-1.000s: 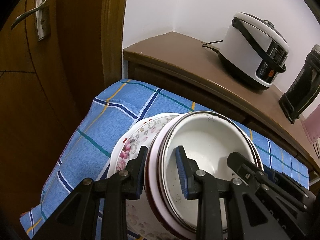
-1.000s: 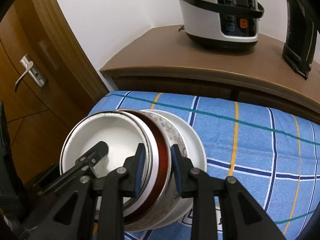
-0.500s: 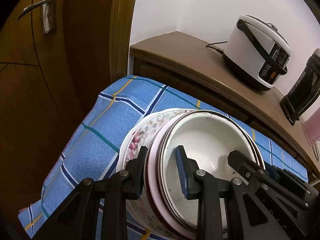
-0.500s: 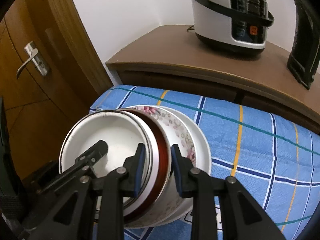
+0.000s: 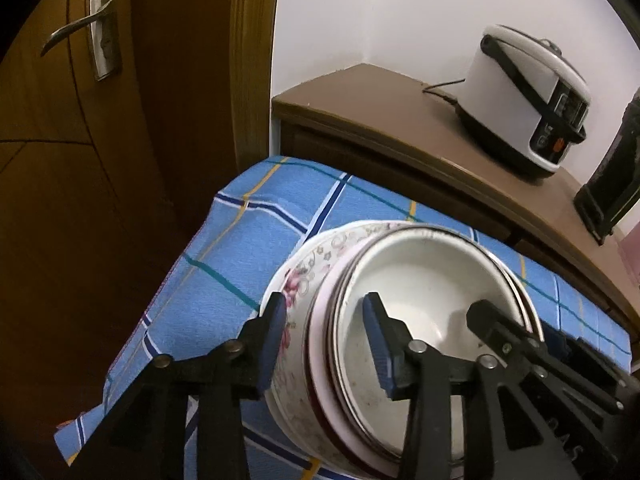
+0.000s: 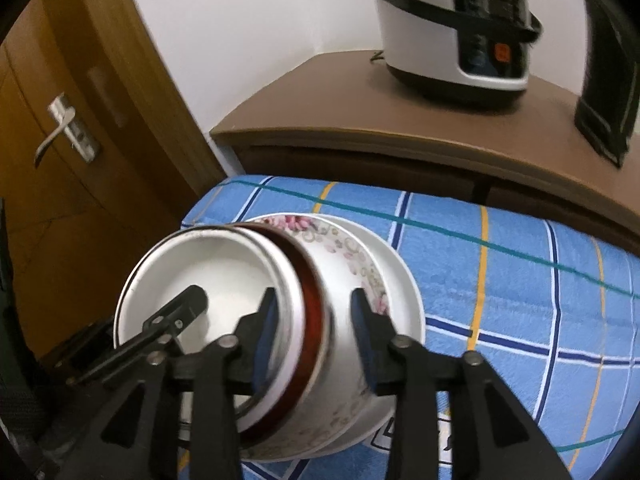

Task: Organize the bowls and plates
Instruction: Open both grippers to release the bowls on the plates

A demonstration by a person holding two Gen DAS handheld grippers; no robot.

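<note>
A stack of nested bowls (image 5: 424, 292) is held tilted over the blue checked cloth (image 5: 240, 264). It has a white inner bowl, a dark red-rimmed bowl and a floral bowl (image 6: 352, 264), over a white plate (image 6: 400, 280). My left gripper (image 5: 324, 320) is shut across the stack's left rim, one finger inside the white bowl, one outside on the floral bowl. My right gripper (image 6: 312, 312) is shut across the stack's right rim in the same way. The stack also shows in the right wrist view (image 6: 216, 272).
A white rice cooker (image 6: 452, 28) and a black appliance (image 6: 608, 80) stand on a brown wooden cabinet (image 5: 400, 120) behind the cloth. A wooden door with a metal handle (image 5: 92, 32) is at the left. The cloth's left edge drops off by the door.
Both grippers have lifted the bowl stack and tilted it further. The cameras have drawn up and back, so the cabinet and the door look closer and higher.
</note>
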